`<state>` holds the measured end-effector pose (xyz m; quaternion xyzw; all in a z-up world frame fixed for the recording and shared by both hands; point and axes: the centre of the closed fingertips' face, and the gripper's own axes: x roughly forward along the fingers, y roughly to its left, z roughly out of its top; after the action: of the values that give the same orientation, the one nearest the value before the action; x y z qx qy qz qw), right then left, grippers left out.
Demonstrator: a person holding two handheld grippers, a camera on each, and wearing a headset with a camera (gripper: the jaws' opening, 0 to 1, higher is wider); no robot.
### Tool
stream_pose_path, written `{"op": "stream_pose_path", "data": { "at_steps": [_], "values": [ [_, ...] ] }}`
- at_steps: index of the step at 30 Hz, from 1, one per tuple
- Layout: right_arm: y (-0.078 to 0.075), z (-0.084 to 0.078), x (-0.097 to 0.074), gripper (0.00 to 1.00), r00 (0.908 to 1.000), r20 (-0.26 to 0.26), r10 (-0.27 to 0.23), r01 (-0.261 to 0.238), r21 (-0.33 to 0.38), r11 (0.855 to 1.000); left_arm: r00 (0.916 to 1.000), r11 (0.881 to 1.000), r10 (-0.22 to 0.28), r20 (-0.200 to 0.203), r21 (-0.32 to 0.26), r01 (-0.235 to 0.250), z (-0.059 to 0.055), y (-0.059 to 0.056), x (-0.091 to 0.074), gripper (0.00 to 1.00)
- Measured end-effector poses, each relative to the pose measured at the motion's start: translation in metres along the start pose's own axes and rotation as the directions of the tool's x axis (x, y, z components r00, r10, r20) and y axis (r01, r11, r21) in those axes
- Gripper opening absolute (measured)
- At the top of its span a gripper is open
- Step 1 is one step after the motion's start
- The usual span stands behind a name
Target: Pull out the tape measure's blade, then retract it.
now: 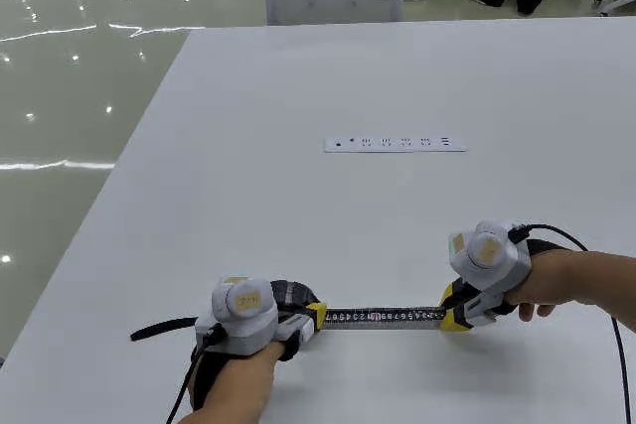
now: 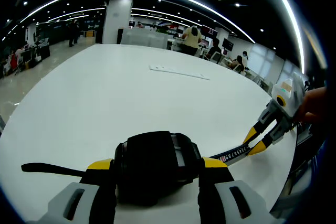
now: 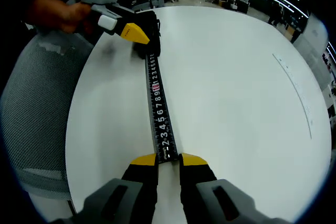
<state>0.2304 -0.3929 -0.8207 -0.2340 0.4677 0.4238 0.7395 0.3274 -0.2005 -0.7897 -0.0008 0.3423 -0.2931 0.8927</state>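
The left gripper (image 1: 301, 320) clamps its jaws around the black rounded tape-measure case (image 2: 155, 163) on the white tabletop (image 1: 397, 76). The right gripper (image 3: 168, 160) has its jaws pinched on the tip of the dark numbered steel blade (image 3: 157, 103) — stretched straight between them, so retraction runs leftward along it.

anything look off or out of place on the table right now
Nothing stands out. The left claw holds the tape measure case, and the blade runs straight and flat along the table to the right claw. The power strip lies flat farther back.
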Motion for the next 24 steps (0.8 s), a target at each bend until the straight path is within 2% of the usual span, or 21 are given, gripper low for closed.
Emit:
{"op": "stream_pose_path", "data": {
  "at_steps": [24],
  "values": [
    [0.0014, 0.0083, 0.0043, 0.14, 1.0000, 0.003, 0.003, -0.003, -0.004, 1.000, 1.0000, 1.000, -0.006, -0.003, 0.002, 0.006, 0.0002, -0.0003, 0.0000, 0.59]
  ]
}}
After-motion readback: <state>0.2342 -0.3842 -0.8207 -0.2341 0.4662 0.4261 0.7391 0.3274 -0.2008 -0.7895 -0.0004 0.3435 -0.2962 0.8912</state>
